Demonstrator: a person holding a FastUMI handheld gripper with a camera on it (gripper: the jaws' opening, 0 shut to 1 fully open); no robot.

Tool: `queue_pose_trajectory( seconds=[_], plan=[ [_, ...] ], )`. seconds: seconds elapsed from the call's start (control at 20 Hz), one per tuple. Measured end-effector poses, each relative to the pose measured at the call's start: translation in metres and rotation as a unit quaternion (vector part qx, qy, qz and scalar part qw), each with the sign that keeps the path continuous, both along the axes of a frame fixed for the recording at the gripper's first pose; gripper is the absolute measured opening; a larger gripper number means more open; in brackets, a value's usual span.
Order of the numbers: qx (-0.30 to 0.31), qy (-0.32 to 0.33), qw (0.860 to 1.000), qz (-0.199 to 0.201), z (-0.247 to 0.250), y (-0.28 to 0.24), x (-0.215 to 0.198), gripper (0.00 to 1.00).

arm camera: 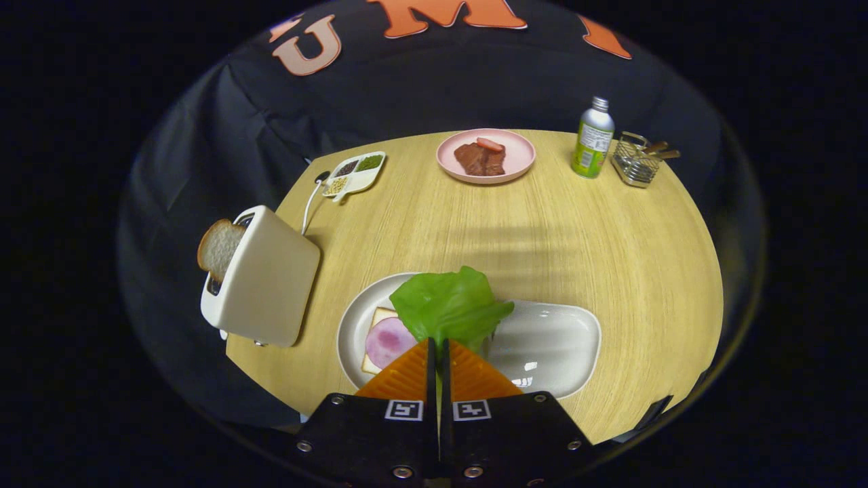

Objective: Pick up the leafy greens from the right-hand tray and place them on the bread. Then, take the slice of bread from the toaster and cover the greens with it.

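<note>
Your gripper [438,347] has its fingers clamped together on the leafy greens [449,303], carried at twelve o'clock of the tips, above where the round plate [349,325] meets the right-hand tray [563,339]. Pickup appears done. Bread [377,318] with ham [386,341] waits on that plate at ten o'clock, uncovered. Placement remains. Toaster [268,278], farther at ten o'clock, holds its slice [218,247]; covering is outstanding.

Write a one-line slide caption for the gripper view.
Gripper shut on the leafy greens, held over the ham-topped bread on its plate; toaster beside it.
</note>
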State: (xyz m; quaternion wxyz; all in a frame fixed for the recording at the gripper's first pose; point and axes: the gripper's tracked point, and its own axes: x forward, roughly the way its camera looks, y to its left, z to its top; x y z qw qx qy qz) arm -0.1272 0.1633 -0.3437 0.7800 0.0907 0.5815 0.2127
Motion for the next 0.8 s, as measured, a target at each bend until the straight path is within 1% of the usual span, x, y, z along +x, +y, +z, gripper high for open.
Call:
queue_pose_trajectory(
  seconds=[0.35,0.55,0.7,0.8],
  plan=[
    [0.021,0.008,0.998,0.055,0.0,0.047,-0.016,0.02],
    [0.023,0.021,0.996,0.084,-0.01,0.064,-0.027,0.02],
    [0.005,0.026,0.994,0.103,-0.029,0.066,-0.032,0.02],
    [-0.016,0.024,0.994,0.105,-0.043,0.06,-0.029,0.03]
  ],
)
